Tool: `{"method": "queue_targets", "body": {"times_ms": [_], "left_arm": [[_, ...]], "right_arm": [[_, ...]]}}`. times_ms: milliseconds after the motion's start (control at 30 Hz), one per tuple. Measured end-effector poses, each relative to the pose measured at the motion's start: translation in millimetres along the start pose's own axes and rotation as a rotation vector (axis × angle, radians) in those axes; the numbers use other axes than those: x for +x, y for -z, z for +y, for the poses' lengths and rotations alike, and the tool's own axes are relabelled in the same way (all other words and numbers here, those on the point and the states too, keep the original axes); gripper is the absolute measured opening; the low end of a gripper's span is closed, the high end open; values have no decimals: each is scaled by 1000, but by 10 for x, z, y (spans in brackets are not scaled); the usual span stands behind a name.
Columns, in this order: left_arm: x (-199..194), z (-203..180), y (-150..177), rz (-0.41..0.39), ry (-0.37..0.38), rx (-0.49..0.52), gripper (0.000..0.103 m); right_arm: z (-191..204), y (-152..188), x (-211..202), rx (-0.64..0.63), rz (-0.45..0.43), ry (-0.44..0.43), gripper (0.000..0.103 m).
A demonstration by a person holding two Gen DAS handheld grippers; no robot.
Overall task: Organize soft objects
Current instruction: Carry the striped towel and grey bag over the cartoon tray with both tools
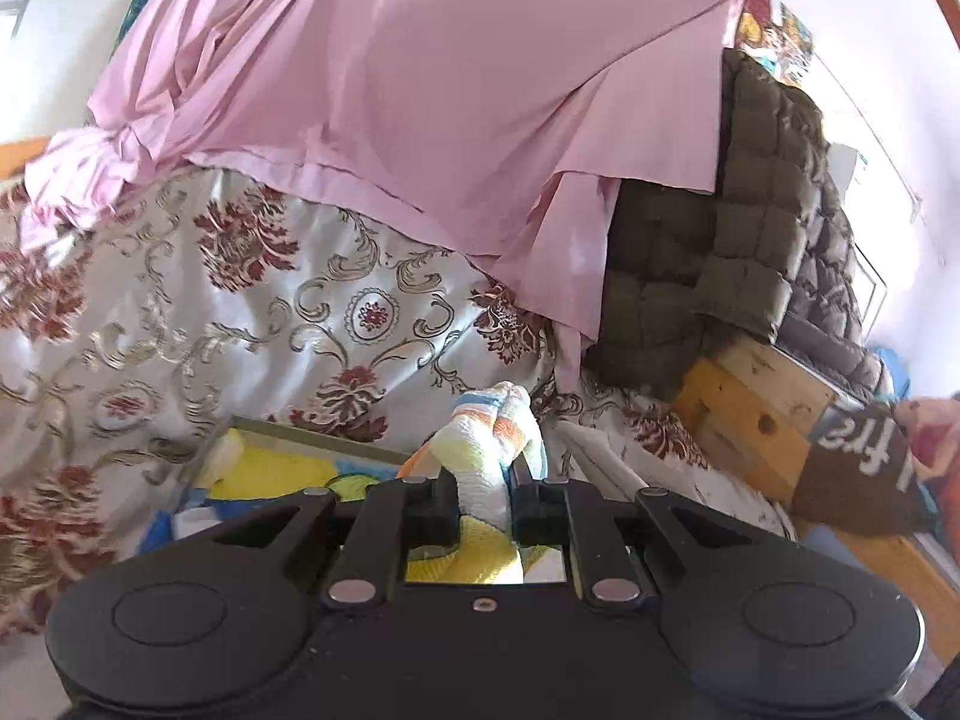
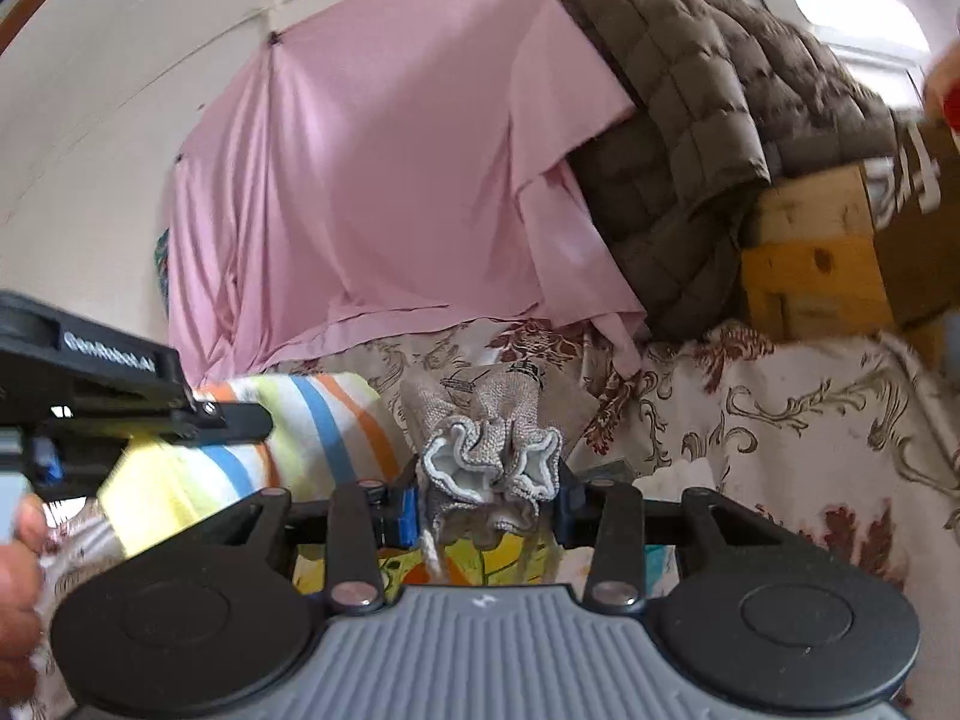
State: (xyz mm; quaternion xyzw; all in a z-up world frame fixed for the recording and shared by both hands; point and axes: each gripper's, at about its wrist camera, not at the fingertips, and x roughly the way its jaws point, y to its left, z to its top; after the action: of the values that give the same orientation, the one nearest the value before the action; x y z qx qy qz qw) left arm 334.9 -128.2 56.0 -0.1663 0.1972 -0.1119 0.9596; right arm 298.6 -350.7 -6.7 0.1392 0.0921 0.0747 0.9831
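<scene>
Quick count: two tools, the left tool (image 1: 483, 489) and the right tool (image 2: 489, 501). One striped towel (image 2: 312, 426), one grey knit cloth (image 2: 489, 450), one pink sheet (image 2: 384, 180), one brown quilted jacket (image 2: 708, 120), one floral bedspread (image 1: 240, 312), one wooden crate (image 2: 810, 252).

Left claw (image 1: 483, 489) pinched shut on a striped towel (image 1: 489, 444), lower centre of frame. Right claw (image 2: 489, 501) clamped on a bunched grey cloth (image 2: 489, 456). Bare hand (image 2: 18, 588) at lower left edge.
</scene>
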Motion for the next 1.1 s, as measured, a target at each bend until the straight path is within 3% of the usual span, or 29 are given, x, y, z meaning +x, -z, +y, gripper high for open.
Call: {"method": "queue_targets", "body": {"times_ms": [200,333,633,1100], "left_arm": [[514,-30,148,12,20,-84,15],[721,-82,323,55,12,-74,15],[862,-33,589,165,-24,-63,15],[1003,22,710,238,-89,13,18]], "right_arm": [[-247,-19,151,42,56,14,44],[-352,30,207,46,105,36,44],[-429,236,374,33,217,51,44],[-271,363,452,-87,295,61,48]]}}
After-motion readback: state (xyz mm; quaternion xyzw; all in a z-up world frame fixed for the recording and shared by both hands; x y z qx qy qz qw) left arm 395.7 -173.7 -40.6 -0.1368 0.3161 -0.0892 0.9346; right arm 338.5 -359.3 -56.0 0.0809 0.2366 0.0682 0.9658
